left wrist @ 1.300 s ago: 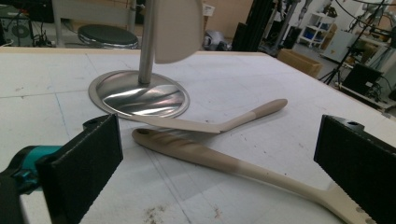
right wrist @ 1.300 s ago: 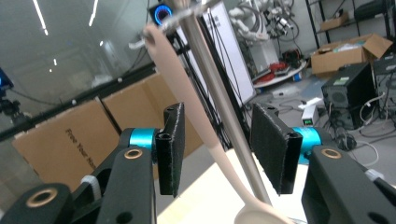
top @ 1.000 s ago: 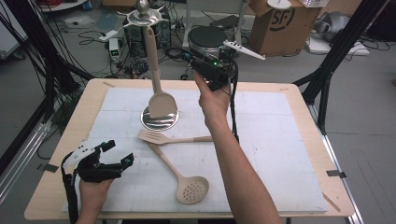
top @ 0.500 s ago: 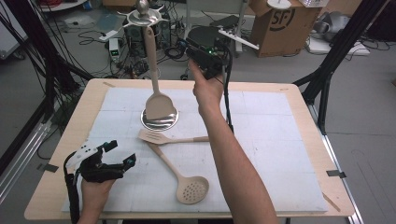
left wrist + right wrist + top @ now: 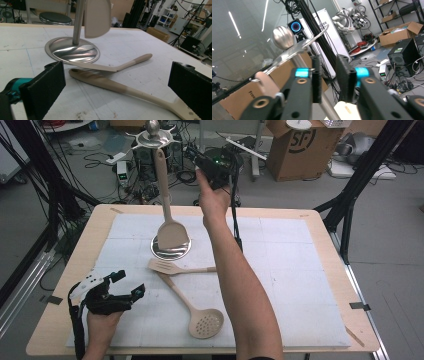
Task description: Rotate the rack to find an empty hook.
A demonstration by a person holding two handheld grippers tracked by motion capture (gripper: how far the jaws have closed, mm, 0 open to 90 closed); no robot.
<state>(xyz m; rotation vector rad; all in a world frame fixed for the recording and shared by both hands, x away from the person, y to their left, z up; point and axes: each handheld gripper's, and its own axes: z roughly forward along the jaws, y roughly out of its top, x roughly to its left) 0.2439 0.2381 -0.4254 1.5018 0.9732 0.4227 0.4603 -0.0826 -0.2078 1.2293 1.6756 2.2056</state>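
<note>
- The right tongs [image 5: 216,166] are raised at the stand's [image 5: 171,247] twelve to one o'clock, close to its hooked crown [image 5: 153,135], above the far edge of the worktop [image 5: 320,235].
- In the right gripper view those tongs [image 5: 329,80] have just been closing: a narrow gap is left between the pads and nothing is gripped, so they count as released. The stand's steel ball [image 5: 283,37] and hook arm sit just beyond them, at eleven o'clock.
- A beige spatula [image 5: 169,210] hangs from the crown, its blade low over the round steel base.
- The left tongs [image 5: 114,287] rest at the worktop's seven o'clock corner, spread wide and empty.
- In the left gripper view a slotted turner [image 5: 112,67] and a skimmer spoon [image 5: 117,86] lie crossed on the white mat between those pads, the base [image 5: 72,51] behind them.
- From the high view the turner [image 5: 167,266] lies at the base's six o'clock; the spoon's bowl [image 5: 206,323] points to five.
</note>
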